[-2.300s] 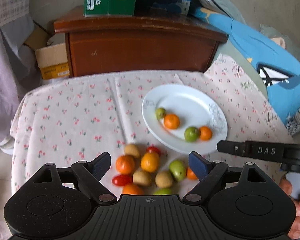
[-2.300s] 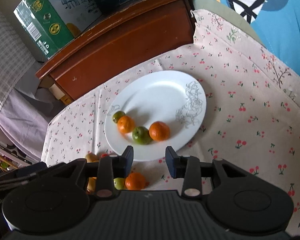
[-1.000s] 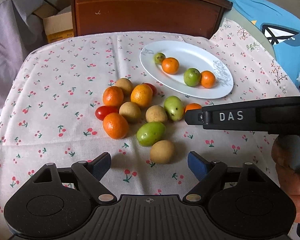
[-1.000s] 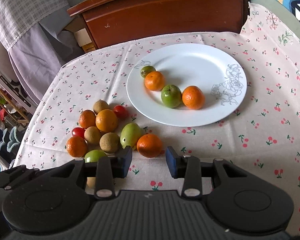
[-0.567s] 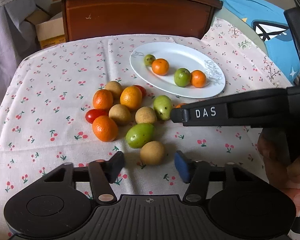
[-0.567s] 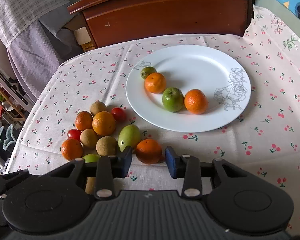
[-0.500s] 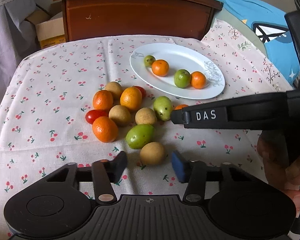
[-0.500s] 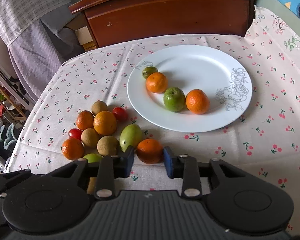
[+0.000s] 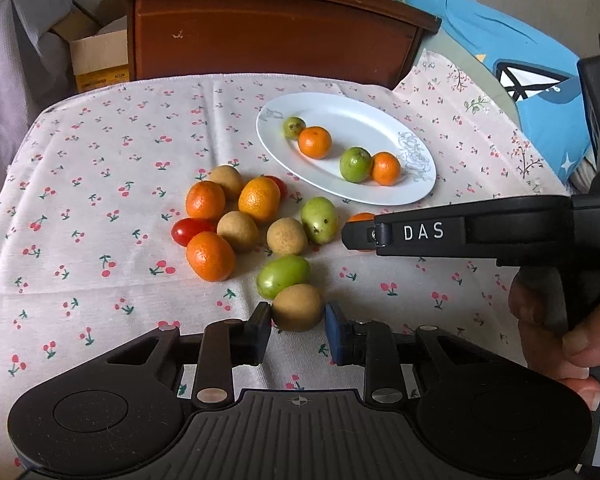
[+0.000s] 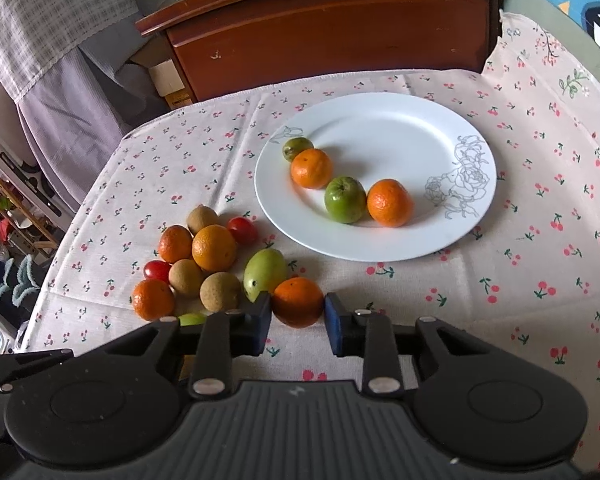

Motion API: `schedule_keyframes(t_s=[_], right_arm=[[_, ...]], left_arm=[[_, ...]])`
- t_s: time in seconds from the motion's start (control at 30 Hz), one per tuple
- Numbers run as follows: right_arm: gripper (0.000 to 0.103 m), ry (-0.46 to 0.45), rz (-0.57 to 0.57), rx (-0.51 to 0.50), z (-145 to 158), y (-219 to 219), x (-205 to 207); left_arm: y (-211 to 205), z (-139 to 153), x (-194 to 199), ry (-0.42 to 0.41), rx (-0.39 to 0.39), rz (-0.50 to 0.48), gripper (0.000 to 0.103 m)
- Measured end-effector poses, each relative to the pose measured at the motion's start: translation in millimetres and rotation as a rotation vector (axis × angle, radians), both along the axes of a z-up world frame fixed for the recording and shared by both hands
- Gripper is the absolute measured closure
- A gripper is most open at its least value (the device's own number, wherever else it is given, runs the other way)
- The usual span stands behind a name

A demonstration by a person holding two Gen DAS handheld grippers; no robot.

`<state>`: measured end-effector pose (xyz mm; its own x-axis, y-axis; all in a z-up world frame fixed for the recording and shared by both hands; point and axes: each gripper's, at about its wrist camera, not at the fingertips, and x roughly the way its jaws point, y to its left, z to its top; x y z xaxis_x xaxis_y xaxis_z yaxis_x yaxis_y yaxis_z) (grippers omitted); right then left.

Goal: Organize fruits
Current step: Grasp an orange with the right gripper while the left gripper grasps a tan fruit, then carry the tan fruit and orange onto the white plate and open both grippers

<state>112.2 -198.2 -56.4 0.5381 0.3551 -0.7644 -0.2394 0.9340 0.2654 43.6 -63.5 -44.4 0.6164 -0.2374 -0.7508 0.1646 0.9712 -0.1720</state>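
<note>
Two grips: the left gripper [image 9: 297,322] fingers are closing on a tan fruit [image 9: 297,307]; the right gripper [image 10: 298,317] fingers pinch an orange [image 10: 298,301] on the bench [image 10: 480,304].

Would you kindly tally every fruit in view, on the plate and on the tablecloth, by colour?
Orange fruits: 6
Green fruits: 4
Tan-brown fruits: 4
Red tomatoes: 2
Total: 16
</note>
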Motion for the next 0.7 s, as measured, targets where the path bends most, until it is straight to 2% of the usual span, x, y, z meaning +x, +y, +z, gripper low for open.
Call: schedule_keyframes(t_s=[0.4,0.7], right_arm=[[0.075,-0.024,-0.008,0.03,13,-3,-7],[0.075,-0.05,-0.028,0.062,24,-9,-7]], left_arm=[[7,18,0,-0.051,-0.016,0.023,0.077],[17,39,16,-0.101,-0.022,0.084,0.077]])
